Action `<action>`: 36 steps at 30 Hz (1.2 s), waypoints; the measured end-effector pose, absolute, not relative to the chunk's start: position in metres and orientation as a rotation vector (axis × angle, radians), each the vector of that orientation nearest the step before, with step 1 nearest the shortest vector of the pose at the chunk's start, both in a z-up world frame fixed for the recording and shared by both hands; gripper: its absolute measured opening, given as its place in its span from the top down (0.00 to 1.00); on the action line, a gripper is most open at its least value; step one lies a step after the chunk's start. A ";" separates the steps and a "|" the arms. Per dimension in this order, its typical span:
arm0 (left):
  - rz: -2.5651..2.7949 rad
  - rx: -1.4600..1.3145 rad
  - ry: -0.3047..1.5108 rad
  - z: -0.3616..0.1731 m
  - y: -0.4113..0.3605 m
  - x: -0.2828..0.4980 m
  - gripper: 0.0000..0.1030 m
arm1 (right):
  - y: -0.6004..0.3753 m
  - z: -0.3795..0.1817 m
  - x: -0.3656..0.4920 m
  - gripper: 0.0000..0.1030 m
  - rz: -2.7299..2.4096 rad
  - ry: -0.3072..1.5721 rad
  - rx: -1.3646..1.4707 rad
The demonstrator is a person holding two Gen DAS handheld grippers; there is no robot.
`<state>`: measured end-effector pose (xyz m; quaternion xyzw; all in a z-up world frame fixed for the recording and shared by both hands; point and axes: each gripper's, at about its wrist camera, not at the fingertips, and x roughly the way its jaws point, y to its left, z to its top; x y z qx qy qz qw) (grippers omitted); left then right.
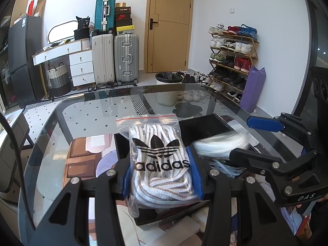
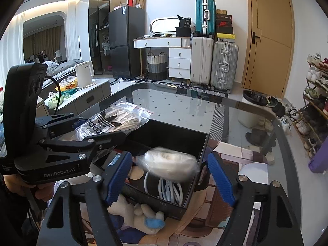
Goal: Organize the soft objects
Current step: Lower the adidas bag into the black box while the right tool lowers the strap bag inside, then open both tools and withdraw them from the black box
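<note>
The left gripper tilts downward over the glass worktop, its blue pads clamped on a clear zip bag of laces held above the black box; the right gripper — also angled down — stands with jaws apart over that box; a blurred white bundle sits between them, unpressed, above coiled cables inside.

Room behind the glass counter

Far left: a dark fridge, white drawers, a basket, three suitcases. A wooden door stands mid-wall; shoe rack and purple mat far right.
</note>
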<state>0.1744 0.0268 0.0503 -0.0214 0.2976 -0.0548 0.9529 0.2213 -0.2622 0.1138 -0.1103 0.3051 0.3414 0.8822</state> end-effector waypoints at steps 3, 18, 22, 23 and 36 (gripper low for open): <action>-0.115 -0.044 0.611 0.051 0.027 0.174 0.55 | -0.264 0.113 0.220 0.24 0.705 0.631 -0.235; -0.107 -0.052 0.610 0.058 0.029 0.167 0.33 | -0.285 0.119 0.214 0.23 0.675 0.611 -0.204; -0.107 -0.078 0.578 0.065 0.034 0.156 0.03 | -0.292 0.120 0.212 0.17 0.674 0.613 -0.189; -0.107 -0.088 0.560 0.068 0.036 0.153 0.00 | -0.295 0.120 0.209 0.14 0.677 0.611 -0.178; -0.102 -0.100 0.548 0.071 0.049 0.110 0.00 | -0.306 0.130 0.183 0.01 0.735 0.603 -0.122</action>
